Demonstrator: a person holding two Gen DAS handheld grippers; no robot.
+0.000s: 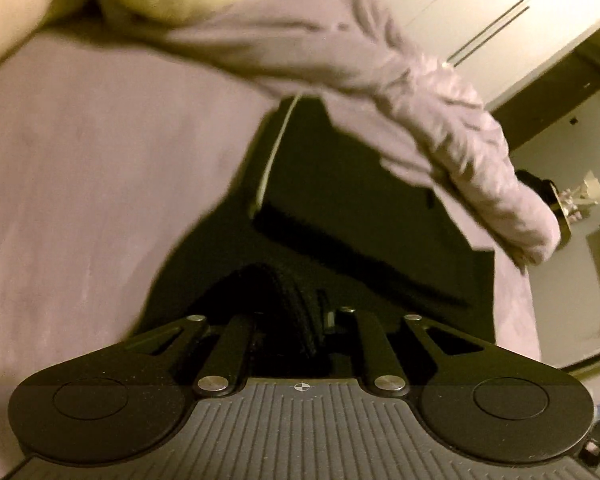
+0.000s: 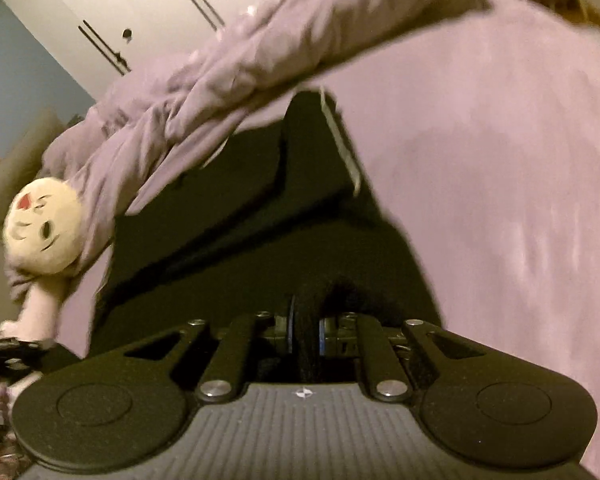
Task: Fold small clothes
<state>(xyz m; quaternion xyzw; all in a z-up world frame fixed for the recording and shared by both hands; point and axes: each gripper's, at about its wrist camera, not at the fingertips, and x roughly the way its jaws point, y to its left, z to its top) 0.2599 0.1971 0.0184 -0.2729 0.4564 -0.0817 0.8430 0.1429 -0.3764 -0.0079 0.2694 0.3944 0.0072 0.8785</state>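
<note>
Left wrist view: left tongs [image 1: 300,320] clamped on black garment [image 1: 340,200] lying over lilac bed sheet [image 1: 80,180]; right wrist view: right tongs [image 2: 306,332] likewise clamped on its edge; plush doll [image 2: 44,228] nearby.

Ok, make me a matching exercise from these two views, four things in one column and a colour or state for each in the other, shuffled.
Things:
1. black garment
2. lilac bedsheet
3. round plush doll head
4. right gripper

Descriptions:
A. cream, with a drawn face
B. shut on dark cloth
C. pale purple, spread flat
D. dark, with a light drawstring

Pairs: 1-D, 2-C, 3-A, 4-B
</note>
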